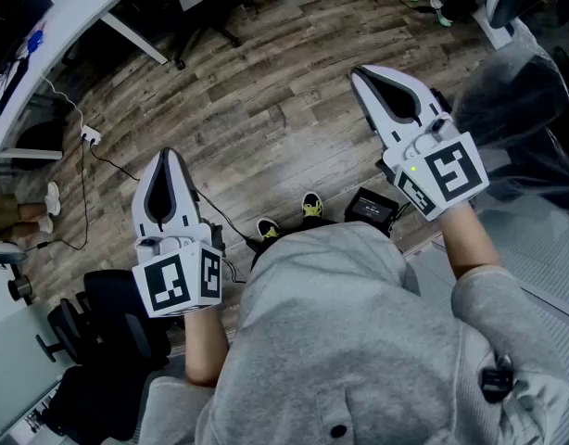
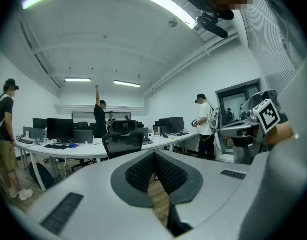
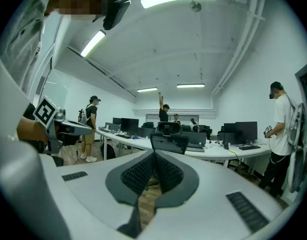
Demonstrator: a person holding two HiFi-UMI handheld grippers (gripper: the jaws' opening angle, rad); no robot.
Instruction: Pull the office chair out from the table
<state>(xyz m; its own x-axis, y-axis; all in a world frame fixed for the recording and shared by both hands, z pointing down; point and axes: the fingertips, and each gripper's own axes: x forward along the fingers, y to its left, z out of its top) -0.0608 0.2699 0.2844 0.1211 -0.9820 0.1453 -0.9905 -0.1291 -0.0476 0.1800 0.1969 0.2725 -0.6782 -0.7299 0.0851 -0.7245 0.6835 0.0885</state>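
Two grippers, both empty: the left gripper (image 1: 166, 156) and the right gripper (image 1: 360, 72) are holding their jaws pressed together with nothing between them, pointing out roughly level over the wood floor (image 1: 266, 109). The office chair (image 2: 122, 144) is sitting tucked in at the long white bench (image 2: 78, 150), its mesh backrest (image 3: 168, 144) facing us, well apart from both grippers. I'm reading this as the approach, with nothing gripped yet.

How I'd be doing it:
- Walking in square to the backrest, keeping it centred in both gripper views.
- Opening the jaws before contact, not at it. Shut tips are only going to be shoving the chair further under.
- Clamping on the top edge of the backrest, one gripper toward each corner, so the chair isn't swivelling.
- Pulling straight back, slow and level, letting it roll rather than tipping it.
- Watching the cable (image 1: 90, 170) trailing across the floor on the left and the black box (image 1: 371, 207) by the feet while backing up.
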